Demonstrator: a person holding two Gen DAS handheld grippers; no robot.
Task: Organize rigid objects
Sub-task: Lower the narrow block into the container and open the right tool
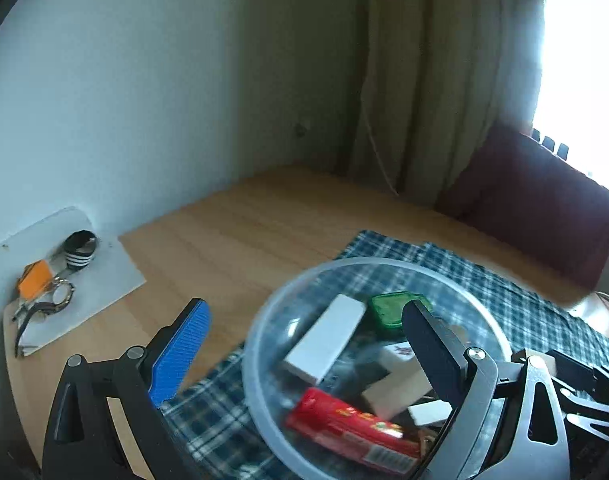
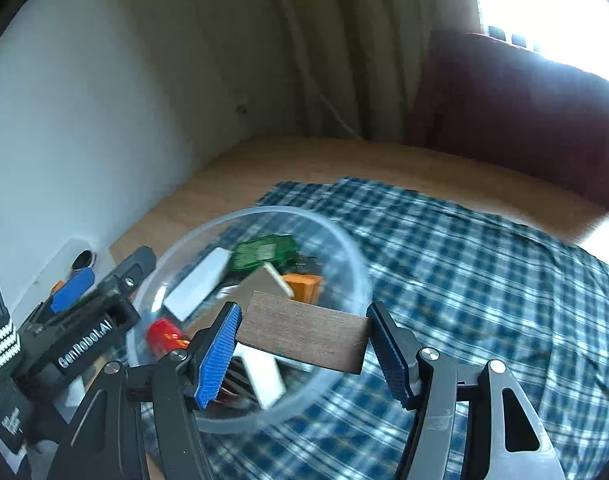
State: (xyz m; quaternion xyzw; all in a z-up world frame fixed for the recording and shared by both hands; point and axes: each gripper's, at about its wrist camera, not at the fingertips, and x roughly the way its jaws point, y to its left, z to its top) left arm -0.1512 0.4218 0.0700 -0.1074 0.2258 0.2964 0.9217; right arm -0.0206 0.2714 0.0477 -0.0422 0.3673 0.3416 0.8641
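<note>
The right tool (image 2: 302,342) holds a flat brown wooden block (image 2: 302,336) between its two blue pads, just above the near side of a clear plastic bowl (image 2: 346,240). The bowl sits on a blue checked cloth (image 2: 484,280) spread over the wooden worktop (image 2: 304,160). Inside the bowl are a long white block (image 2: 198,284), a green see-through box (image 2: 264,256), a small orange piece (image 2: 304,286), a red packet (image 2: 164,334) and a few pale blocks. The print on the red packet is too blurry to read. The left tool (image 1: 304,344) is wide open, one finger outside the bowl's rim and the other over the bowl, holding nothing. On its black body, seen from the right camera, white letters read "GenRobot.AI". Off to the left, on a white board (image 1: 104,276) by the wall, lie a bunch of keys (image 1: 52,292) with an orange tag.
</note>
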